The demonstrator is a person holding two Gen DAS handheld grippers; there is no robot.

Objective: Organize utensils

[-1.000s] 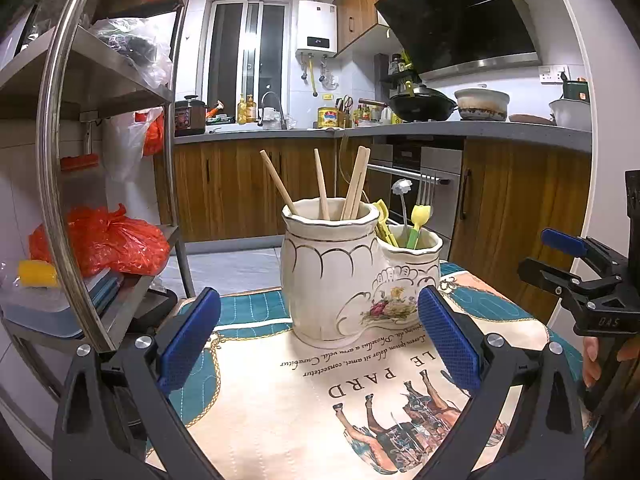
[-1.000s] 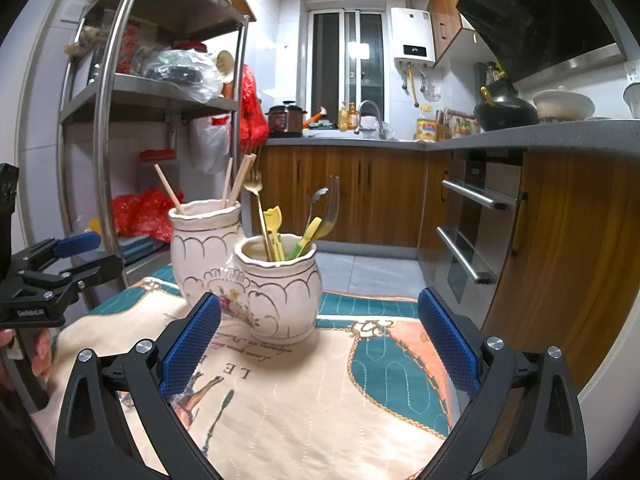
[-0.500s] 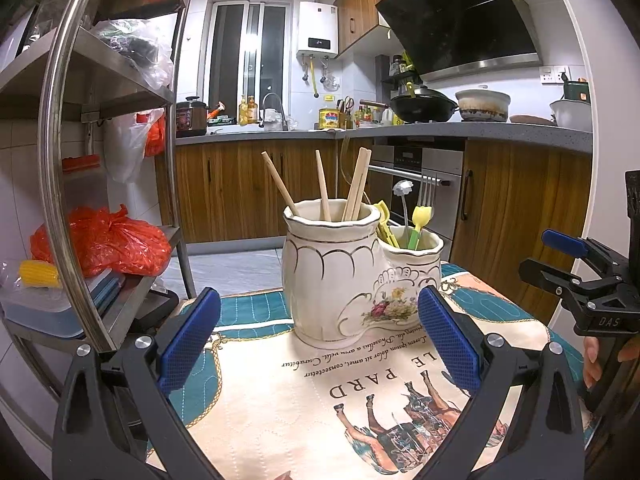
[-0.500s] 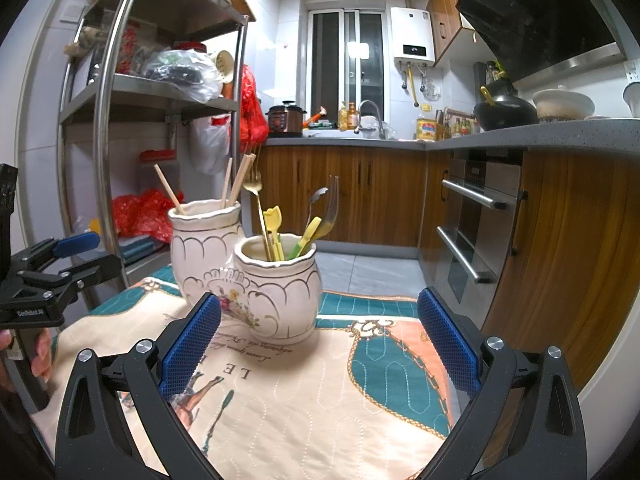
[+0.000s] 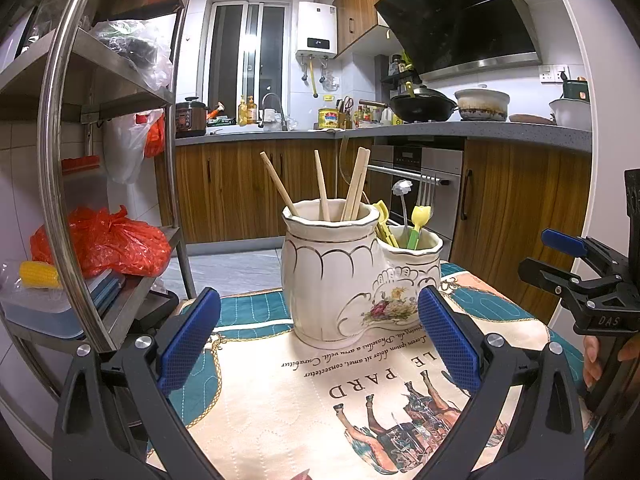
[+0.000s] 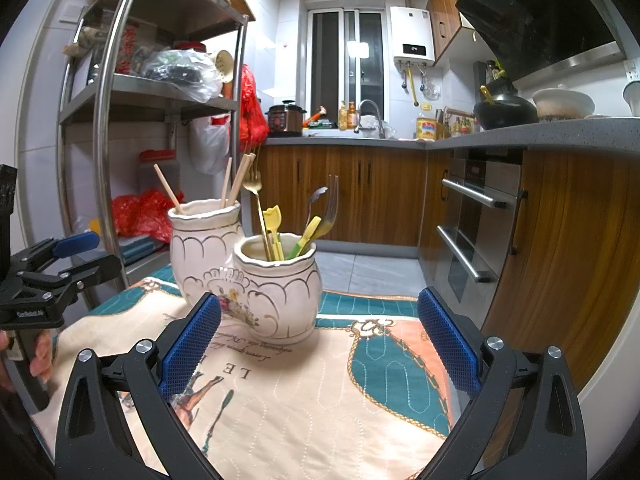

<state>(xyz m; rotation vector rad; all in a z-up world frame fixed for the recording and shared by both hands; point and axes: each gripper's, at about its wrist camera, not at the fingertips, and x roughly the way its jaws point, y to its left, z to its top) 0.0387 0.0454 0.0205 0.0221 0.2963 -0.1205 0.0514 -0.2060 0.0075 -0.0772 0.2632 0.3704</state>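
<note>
Cloth (image 5: pixel 280 400) bare of loose utensils. Twin jar (image 5: pixel 332 280) mid-cloth: chopsticks (image 5: pixel 356 184) in the tall pot, forks (image 6: pixel 332 204) and spoon in the low one. Left gripper (image 5: pixel 318 344) and right gripper (image 6: pixel 318 344) both released, empty. Risk: a reach snagging leaning handles tips the jar.

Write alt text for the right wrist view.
A cream two-pot ceramic holder stands on a printed cloth: chopsticks in the taller pot, forks and spoons in the shorter. The right gripper is open and empty.
</note>
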